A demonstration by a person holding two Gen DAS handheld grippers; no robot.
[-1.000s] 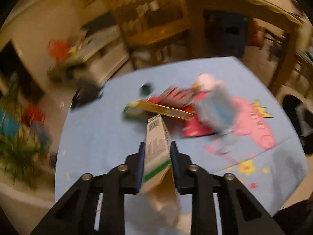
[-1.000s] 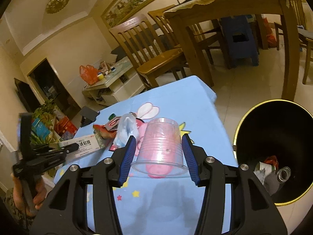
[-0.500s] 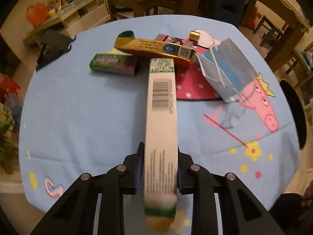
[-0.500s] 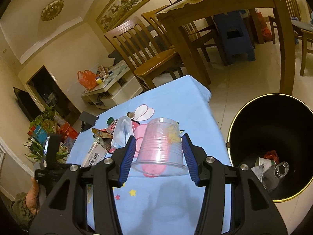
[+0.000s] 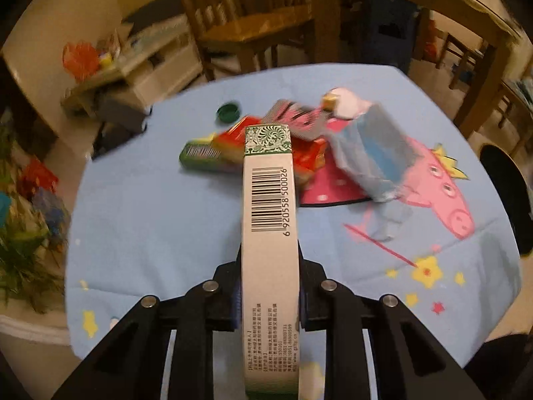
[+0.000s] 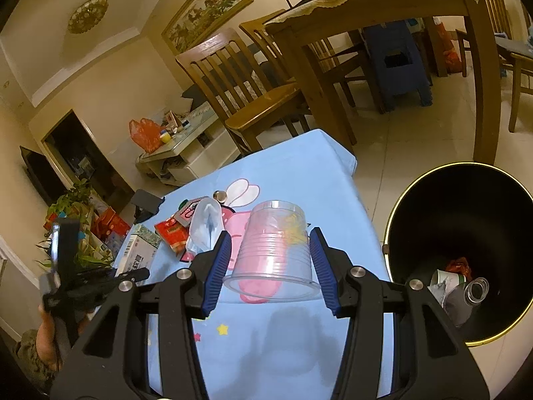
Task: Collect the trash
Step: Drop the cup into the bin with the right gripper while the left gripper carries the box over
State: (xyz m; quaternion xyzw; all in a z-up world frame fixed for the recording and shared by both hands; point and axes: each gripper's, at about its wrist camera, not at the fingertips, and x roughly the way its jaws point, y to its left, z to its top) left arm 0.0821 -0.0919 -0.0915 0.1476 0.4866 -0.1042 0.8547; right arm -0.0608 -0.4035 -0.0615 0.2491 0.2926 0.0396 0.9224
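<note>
barcode 6920558500026 on white-green box (image 5: 269, 233) — left claw (image 5: 268, 295) closing on it, right claw (image 6: 271, 266) gripping clear cup (image 6: 273, 250)

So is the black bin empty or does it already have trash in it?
Not empty: the black bin holds a paper cup, a bottle and red scrap.

Two hand-held grippers show: the left hand-held gripper (image 5: 269, 286) and the right hand-held gripper (image 6: 271, 263). One white carton (image 5: 269, 233) and one clear plastic cup (image 6: 273, 250) sit in them. On the bench (image 5: 150, 206) lie one green bottle cap (image 5: 228, 113), one green pack (image 5: 203, 156), one red box (image 6: 171, 233) and one crumpled clear bag (image 5: 369, 153). One black bin (image 6: 466, 220) stands on the right, with one can (image 6: 478, 291) inside. Far off are two wooden chairs (image 6: 240, 80) and one blue stool (image 6: 396, 63).
</note>
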